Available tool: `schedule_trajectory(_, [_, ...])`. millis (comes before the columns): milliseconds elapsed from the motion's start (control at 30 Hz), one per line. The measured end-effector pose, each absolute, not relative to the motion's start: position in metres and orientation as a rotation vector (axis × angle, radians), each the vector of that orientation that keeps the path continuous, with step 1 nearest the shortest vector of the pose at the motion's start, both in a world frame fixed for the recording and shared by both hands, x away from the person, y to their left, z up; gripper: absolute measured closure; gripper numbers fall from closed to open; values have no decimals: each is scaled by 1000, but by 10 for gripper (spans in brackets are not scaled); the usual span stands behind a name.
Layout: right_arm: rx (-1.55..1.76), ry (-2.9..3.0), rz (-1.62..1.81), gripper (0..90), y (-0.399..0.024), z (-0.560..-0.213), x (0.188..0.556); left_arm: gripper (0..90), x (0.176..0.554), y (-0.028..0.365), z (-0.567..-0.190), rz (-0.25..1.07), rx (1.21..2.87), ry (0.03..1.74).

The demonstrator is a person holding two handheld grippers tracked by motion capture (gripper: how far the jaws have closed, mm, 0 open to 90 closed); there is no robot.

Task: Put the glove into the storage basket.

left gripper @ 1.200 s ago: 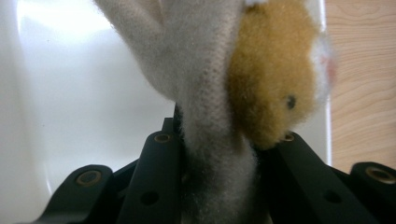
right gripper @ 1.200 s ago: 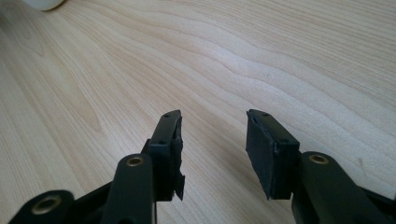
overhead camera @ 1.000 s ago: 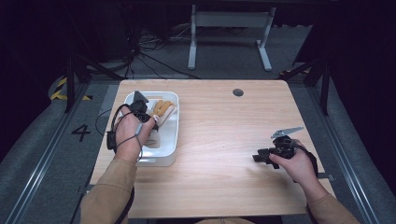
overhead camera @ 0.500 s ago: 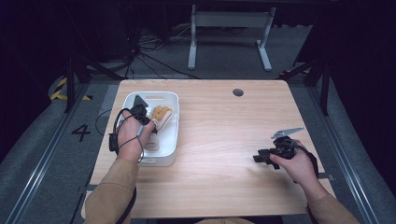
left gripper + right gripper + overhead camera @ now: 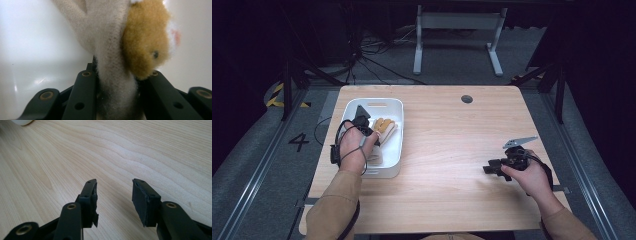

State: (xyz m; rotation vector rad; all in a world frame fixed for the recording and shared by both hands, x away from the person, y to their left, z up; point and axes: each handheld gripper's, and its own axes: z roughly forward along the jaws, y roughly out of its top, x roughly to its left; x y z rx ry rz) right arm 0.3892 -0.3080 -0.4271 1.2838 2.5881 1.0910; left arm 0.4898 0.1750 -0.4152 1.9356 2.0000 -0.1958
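A: Where's the plush toy (image 5: 117, 50)?

B: In the white bin (image 5: 393, 107) on the desk (image 5: 452, 150). The left gripper (image 5: 117, 82) has its fingers closed on the cream limb.

A: How will it handle?

B: Light and soft, I'd judge (it squashes, nothing fragile). Pinch a limb or the narrow body. In the left gripper view its long axis runs away from the fingers.

A: The right gripper (image 5: 113, 195)?

B: Fingers apart, holding nothing, over bare desk.

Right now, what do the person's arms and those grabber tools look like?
Both arms wear tan long sleeves. Each hand carries a black tool. The right gripper has two flat black jaws with brass-coloured rivets, and a grey three-cornered plate sits on top. The left gripper has the same black jaws and rivets; a thin black cable loops over that hand.
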Motion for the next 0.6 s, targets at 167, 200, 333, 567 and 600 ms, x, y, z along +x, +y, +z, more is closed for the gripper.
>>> schedule_trajectory(167, [1283,2594,1085,556,-308,-428,389,736,491,175,-419,-194,1939,2010])
schedule_trajectory(200, [1283,2594,1085,555,-308,-428,390,734,491,176,-420,-194,1936,2013])
schedule_trajectory(333, [1283,2593,1086,553,-308,-428,389,722,492,177,-422,-208,1939,2024])
schedule_trajectory(567, [1283,2594,1090,554,-308,-428,389,503,493,178,-426,-272,1941,2030])
schedule_trajectory(600, [1283,2595,1089,553,-308,-428,389,459,493,178,-426,-254,1954,2021])
